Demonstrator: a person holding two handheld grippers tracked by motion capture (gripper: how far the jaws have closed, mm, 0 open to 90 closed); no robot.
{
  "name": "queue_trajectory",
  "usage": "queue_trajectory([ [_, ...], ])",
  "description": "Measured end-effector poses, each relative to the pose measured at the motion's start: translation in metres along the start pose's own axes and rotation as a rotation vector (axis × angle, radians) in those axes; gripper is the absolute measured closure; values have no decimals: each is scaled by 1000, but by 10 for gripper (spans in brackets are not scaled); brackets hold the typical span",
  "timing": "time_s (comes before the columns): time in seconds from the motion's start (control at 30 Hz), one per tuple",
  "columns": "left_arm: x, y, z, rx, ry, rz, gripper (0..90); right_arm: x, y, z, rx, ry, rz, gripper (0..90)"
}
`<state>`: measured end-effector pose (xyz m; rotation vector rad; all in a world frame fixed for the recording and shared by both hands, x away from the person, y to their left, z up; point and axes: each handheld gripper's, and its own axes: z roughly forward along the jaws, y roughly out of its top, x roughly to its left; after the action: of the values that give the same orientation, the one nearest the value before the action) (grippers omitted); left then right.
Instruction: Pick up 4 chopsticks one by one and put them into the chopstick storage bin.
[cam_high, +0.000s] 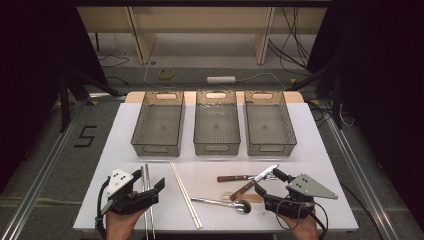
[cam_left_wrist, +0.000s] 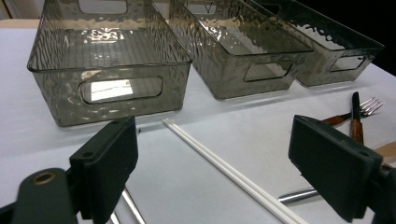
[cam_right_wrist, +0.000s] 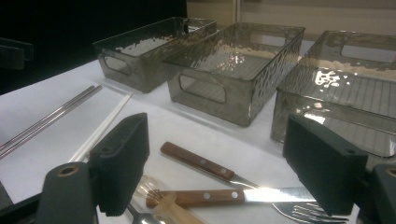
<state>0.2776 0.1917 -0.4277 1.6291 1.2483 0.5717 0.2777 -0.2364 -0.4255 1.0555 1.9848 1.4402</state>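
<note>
My left gripper (cam_high: 149, 180) hovers open over the front left of the white table (cam_high: 320, 150), beside a pair of metal chopsticks (cam_high: 147, 200). In the left gripper view its jaws (cam_left_wrist: 217, 149) stand wide apart above a pair of white chopsticks (cam_left_wrist: 233, 175), touching nothing. My right gripper (cam_high: 268, 182) is open at the front right, just over a wooden-handled knife (cam_high: 252, 181) and a wooden-handled fork (cam_high: 237, 178). In the right gripper view the knife (cam_right_wrist: 219, 196) and fork (cam_right_wrist: 196, 161) lie below the open jaws (cam_right_wrist: 222, 161). A metal spoon (cam_high: 225, 202) lies in front.
Three smoky see-through bins stand side by side at the back: left (cam_high: 157, 148), middle (cam_high: 216, 147), right (cam_high: 270, 148), all with nothing in them. White chopsticks (cam_high: 186, 195) lie slanted in the middle. A pale spoon (cam_high: 245, 197) rests by the knife. The table's front edge is close to both hands.
</note>
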Motion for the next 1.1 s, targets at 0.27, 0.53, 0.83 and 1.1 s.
queue_trajectory([
  [0.27, 0, -1, -1, 9, 35, -43, 153, 1, 0, -1, -7, -4, 1, 243],
  [0.53, 0, -4, -4, 49, 123, -73, 163, 1, 0, -2, -8, 6, 1, 245],
  [0.83, 3, -14, -11, 95, 229, -144, 225, 2, 1, -2, -10, 7, -1, 249],
  [1.1, 4, -24, -15, 79, 325, -145, 336, 3, 0, -2, -11, 7, -6, 254],
])
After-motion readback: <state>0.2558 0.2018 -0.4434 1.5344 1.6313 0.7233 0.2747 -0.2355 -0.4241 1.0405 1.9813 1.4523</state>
